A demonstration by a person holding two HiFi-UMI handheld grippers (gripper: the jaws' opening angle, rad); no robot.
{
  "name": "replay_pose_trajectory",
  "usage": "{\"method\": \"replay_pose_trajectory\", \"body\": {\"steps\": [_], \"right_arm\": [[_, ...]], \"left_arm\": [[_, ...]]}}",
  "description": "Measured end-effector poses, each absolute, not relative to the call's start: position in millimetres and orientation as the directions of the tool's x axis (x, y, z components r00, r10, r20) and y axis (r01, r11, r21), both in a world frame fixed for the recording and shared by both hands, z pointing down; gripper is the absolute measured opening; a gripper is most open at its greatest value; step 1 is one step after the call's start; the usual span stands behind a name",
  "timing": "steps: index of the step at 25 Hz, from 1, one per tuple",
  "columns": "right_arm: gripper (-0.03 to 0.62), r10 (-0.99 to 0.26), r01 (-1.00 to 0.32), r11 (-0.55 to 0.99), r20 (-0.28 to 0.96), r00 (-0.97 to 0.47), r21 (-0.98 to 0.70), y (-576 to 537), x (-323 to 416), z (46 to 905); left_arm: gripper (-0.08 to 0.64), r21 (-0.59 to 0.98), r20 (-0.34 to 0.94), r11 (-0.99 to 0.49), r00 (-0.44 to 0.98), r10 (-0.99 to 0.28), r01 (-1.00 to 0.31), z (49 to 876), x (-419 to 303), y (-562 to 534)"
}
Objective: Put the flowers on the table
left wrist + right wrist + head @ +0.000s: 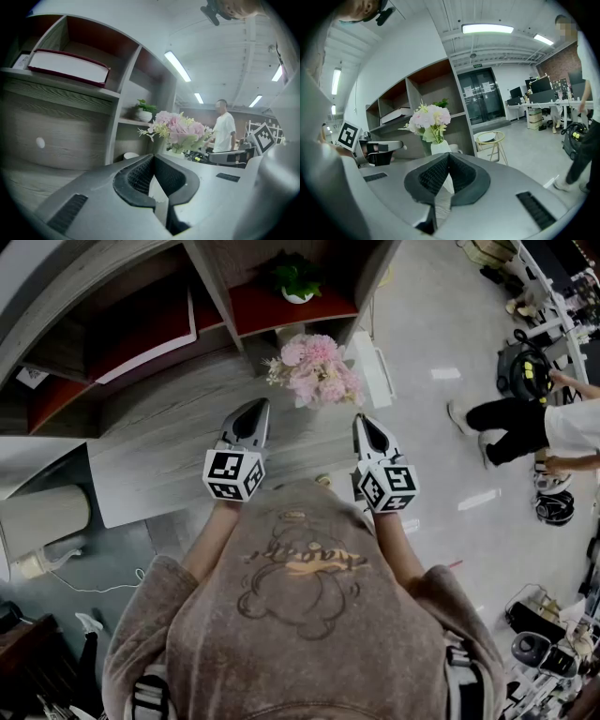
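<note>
A bunch of pink and cream flowers (314,371) stands in a white vase at the right end of the grey wooden table (169,427). My left gripper (258,407) hovers over the table just left of the flowers, shut and empty. My right gripper (361,420) is level with it, just right of the flowers, also shut with nothing held. In the left gripper view the flowers (180,131) rise beyond the closed jaw tips (152,157). From the right gripper view the flowers (429,117) and their vase (439,147) stand right behind the closed tips (447,154).
A shelf unit behind the table holds a flat book (141,334) and a small potted plant (298,279). A round stool (492,140) stands on the floor past the table's end. A person (525,423) walks at the right, among equipment on the floor.
</note>
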State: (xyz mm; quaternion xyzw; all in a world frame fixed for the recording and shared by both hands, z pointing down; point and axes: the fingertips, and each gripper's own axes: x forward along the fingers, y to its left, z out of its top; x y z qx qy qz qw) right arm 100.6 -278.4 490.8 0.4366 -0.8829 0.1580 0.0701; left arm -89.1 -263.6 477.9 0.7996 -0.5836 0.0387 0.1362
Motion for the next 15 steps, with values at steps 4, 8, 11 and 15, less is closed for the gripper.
{"method": "replay_pose_trajectory", "body": {"steps": [4, 8, 11, 15], "right_arm": [[-0.003, -0.742, -0.788, 0.575, 0.266, -0.615, -0.219, -277.9, 96.0, 492.7], [-0.003, -0.739, -0.788, 0.575, 0.274, -0.615, -0.220, -277.8, 96.2, 495.1], [-0.003, -0.738, -0.789, 0.575, 0.280, -0.614, -0.216, -278.4, 97.1, 496.0], [-0.003, -0.737, -0.789, 0.576, 0.282, -0.614, -0.213, -280.2, 97.4, 496.6]], "left_arm": [[0.018, 0.176, 0.224, -0.283, 0.319, -0.921, -0.943, 480.5, -89.2, -264.4], [0.018, 0.178, 0.230, -0.292, 0.328, -0.916, -0.940, 482.1, -87.4, -264.4], [0.017, 0.181, 0.233, -0.297, 0.334, -0.913, -0.938, 483.6, -86.6, -264.1], [0.018, 0.186, 0.241, -0.302, 0.341, -0.909, -0.935, 486.3, -86.4, -264.3]]}}
